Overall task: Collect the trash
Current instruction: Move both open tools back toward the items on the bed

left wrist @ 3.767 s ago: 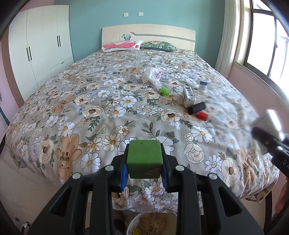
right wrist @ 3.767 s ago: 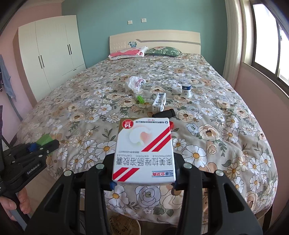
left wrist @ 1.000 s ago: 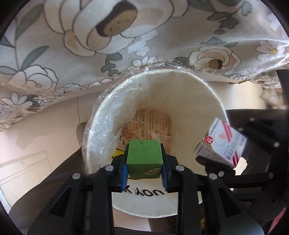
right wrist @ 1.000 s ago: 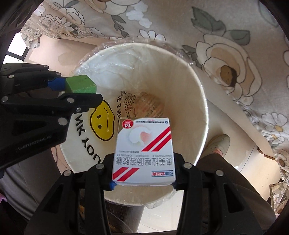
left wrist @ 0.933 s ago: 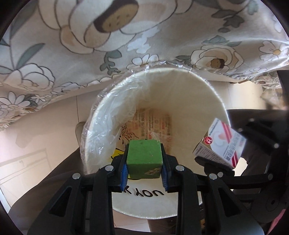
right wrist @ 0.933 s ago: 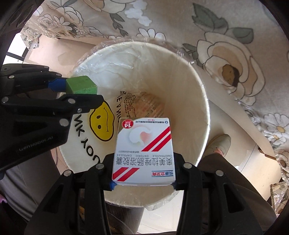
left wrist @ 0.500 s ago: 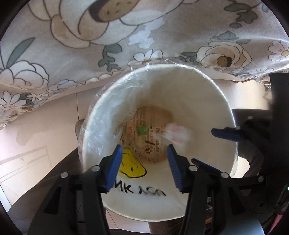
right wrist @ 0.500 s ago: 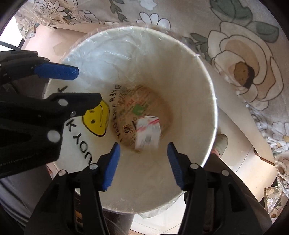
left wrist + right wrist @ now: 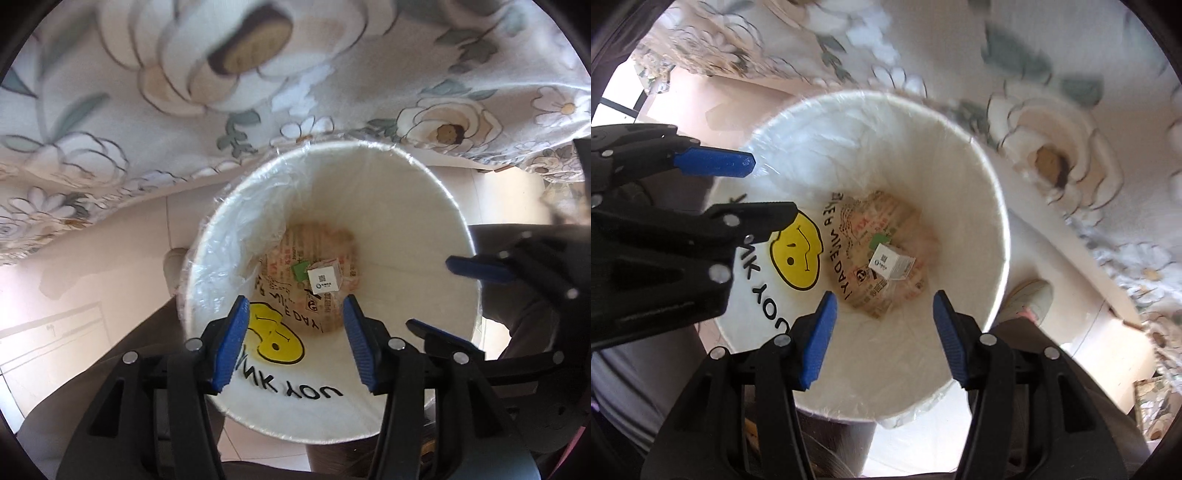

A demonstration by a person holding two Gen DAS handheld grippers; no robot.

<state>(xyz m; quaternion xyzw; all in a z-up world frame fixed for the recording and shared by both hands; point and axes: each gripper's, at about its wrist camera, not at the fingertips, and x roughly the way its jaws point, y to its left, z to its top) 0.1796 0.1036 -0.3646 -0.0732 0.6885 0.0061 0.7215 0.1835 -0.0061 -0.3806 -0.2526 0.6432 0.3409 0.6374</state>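
Both the left gripper and right gripper hung spread and empty over the white bin. At its bottom lay the white medicine box, code label upward, touching the green cube, half hidden beside it.

Both grippers, left and right, now gape empty; green block and medicine box lie in the bin.
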